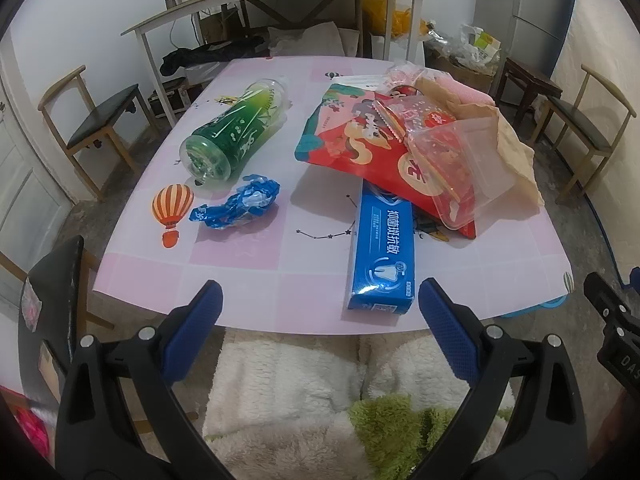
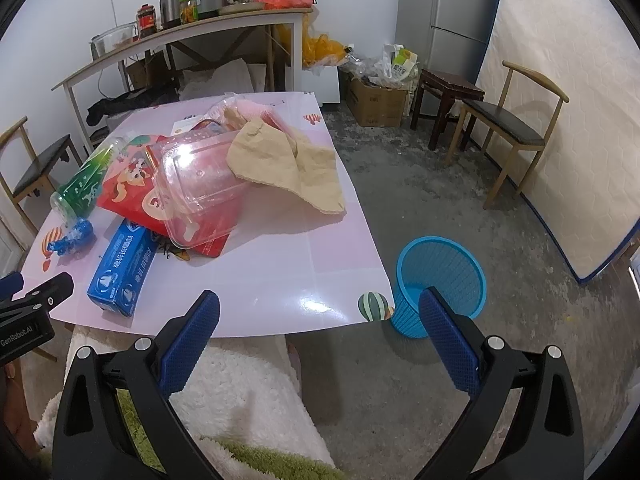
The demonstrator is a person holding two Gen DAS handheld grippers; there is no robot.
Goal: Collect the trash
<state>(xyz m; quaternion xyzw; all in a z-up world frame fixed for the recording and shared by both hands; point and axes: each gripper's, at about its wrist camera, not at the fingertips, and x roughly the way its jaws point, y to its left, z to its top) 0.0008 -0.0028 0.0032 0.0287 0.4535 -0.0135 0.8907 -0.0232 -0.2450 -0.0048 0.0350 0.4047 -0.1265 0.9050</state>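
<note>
Both grippers, left gripper (image 1: 320, 312) and right gripper (image 2: 320, 320), hang at the desk's (image 1: 248, 264) near edge with jaws released and empty, so we judge nothing is collected yet. Trash lies scattered: toothpaste box (image 1: 382, 248) at 12 o'clock from our left jaws, crumpled blue wrapper (image 1: 236, 206) at 11, green bottle (image 1: 236, 132) beyond it, and a clear plastic container (image 2: 198, 184) atop the red bag (image 1: 352, 140). At 1 o'clock from our right jaws, the blue wastebasket (image 2: 440, 276) stands on the floor just beside the desk corner, presumably for easy dropping.
</note>
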